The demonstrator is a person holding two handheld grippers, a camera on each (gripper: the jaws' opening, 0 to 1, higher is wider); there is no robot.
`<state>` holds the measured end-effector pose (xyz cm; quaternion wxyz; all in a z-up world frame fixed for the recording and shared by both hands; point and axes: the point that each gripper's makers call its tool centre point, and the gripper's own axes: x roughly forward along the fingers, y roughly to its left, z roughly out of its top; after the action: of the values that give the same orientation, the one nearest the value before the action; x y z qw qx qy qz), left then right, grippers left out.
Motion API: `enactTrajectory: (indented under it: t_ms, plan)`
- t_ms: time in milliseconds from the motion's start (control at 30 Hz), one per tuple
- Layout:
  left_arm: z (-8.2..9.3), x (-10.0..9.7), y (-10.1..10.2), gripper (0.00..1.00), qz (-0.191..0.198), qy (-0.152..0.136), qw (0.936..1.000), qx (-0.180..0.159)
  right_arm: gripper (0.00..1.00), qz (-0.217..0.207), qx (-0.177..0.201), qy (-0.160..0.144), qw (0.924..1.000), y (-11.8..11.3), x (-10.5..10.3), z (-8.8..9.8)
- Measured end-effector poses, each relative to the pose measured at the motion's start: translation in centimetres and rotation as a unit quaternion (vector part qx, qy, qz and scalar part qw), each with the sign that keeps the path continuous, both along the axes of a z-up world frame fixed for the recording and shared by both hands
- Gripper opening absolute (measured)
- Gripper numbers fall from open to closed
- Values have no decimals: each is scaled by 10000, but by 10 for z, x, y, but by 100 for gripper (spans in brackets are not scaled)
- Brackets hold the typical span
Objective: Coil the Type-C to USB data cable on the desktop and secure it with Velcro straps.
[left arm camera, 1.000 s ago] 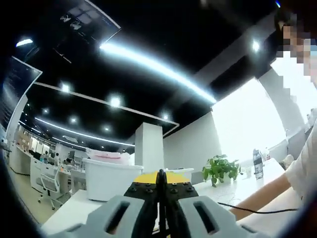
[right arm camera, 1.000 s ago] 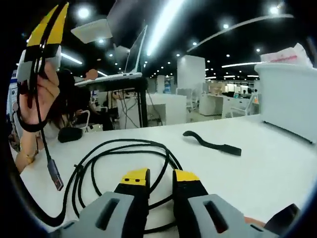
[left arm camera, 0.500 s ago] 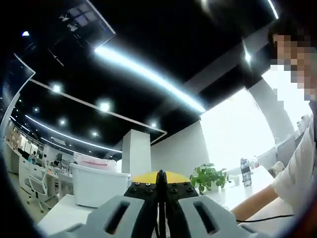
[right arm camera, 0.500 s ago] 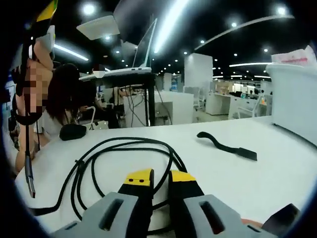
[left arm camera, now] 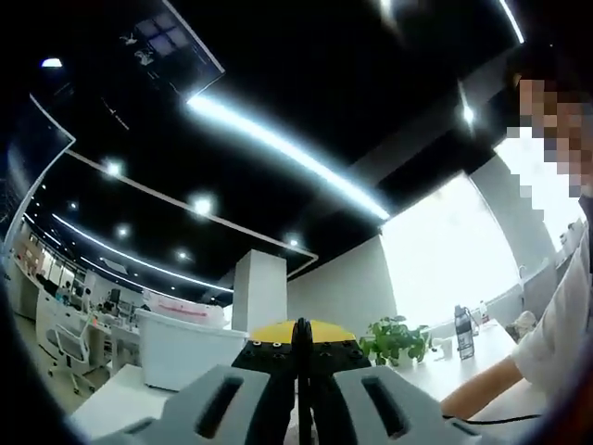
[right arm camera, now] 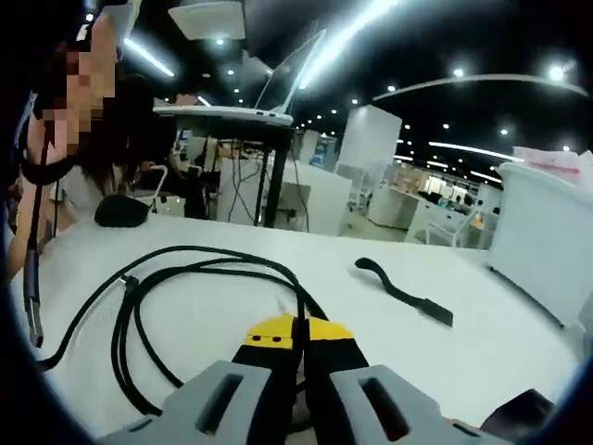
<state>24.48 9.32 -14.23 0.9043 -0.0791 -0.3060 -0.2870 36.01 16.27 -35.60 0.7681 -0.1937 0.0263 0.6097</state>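
We see a black cable and black strap on the white surface. Our jaws are grey, tipped yellow.

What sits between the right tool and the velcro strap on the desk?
Nothing visible. The velcro strap lies flat on bare white desk, ahead and to the right of the right tool. The black cable loops lie to the left of that path, passing under the tool's tips, apart from the strap.
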Motion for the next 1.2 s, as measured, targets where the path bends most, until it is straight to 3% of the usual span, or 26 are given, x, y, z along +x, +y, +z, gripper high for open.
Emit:
enactTrajectory:
  t_ms: [133, 267, 433, 533, 633, 767, 867, 1000, 1033, 1133, 1200]
  plan:
    - [0, 2, 4, 4, -2, 22, 10000, -95, 1, -243, 252, -233, 9991, -20, 9, 21]
    - [-3, 7, 1, 4, -13, 80, 9999, -79, 1, -593, 555, -589, 9950, -55, 17, 43]
    - [-19, 24, -9, 4, 186, 329, 9990, 258, 1, -1045, 738, -1300, 9832, -103, 22, 70]
    - [-28, 30, -20, 4, 96, 444, 9983, 378, 1, -1343, 794, -1561, 9753, -138, 20, 82]
    - [-41, 33, -38, 4, -18, 555, 9960, 705, 1, -1558, 794, -1844, 9672, -165, 14, 91]
    - [-56, 33, -62, 4, -290, 664, 9923, 1002, 1, -1814, 1021, -1744, 9624, -201, 5, 98]
    - [-68, 32, -81, 4, -610, 782, 9889, 1110, 1, -1954, 1351, -1237, 9635, -225, -2, 99]
    - [-78, 28, -97, 4, -1106, 955, 9841, 1008, 1, -2202, 1726, -607, 9581, -256, -2, 95]
    - [-79, 25, -101, 4, -1258, 977, 9822, 999, 1, -2298, 1755, -541, 9558, -265, 0, 94]
    - [-82, 25, -108, 4, -1418, 1033, 9791, 1029, 1, -2450, 1742, -729, 9510, -282, -1, 90]
    - [-94, 29, -114, 4, -1253, 1084, 9763, 1395, 1, -2401, 1993, -471, 9489, -284, -8, 89]
